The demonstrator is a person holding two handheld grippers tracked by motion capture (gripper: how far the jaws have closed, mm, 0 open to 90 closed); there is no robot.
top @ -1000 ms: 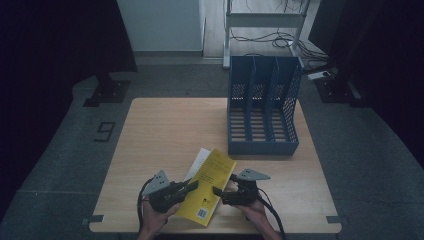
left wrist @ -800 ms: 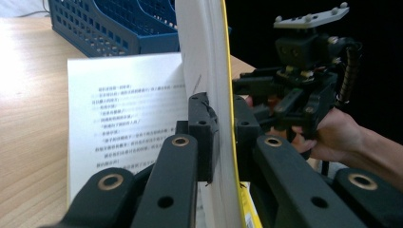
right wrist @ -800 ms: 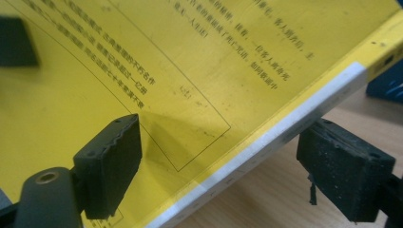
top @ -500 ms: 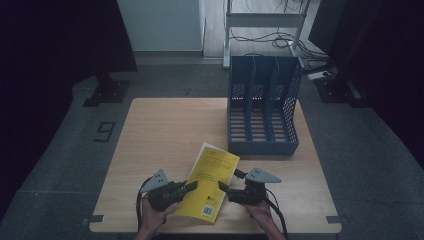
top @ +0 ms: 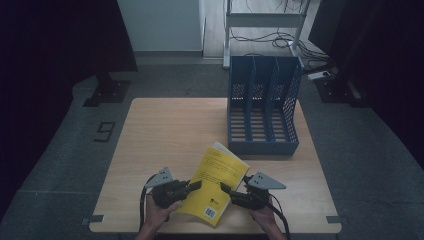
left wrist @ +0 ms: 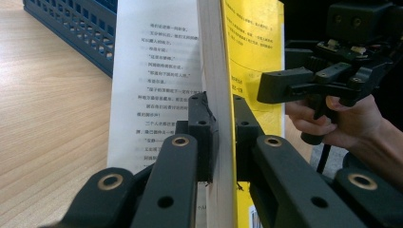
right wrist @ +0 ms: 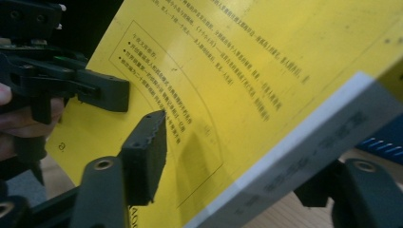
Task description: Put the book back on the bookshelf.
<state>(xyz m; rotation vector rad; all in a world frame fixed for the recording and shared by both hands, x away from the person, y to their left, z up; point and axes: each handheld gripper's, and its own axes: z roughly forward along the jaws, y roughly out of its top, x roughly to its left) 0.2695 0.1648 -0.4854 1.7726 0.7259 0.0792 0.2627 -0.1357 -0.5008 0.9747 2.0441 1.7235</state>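
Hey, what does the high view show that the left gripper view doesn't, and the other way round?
High view alone: the whole wooden table, the blue file rack's three upright slots, and both forearms. Left gripper view alone: a loose printed page fanned away from the book's page block, with the left gripper clamped on that block. Both share the yellow book, the rack, and the right gripper.

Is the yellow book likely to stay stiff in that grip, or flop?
Probably stiff enough: the book looks thick where the left gripper clamps its page block. The loose white page may fan open. Its glossy-looking cover could slip.
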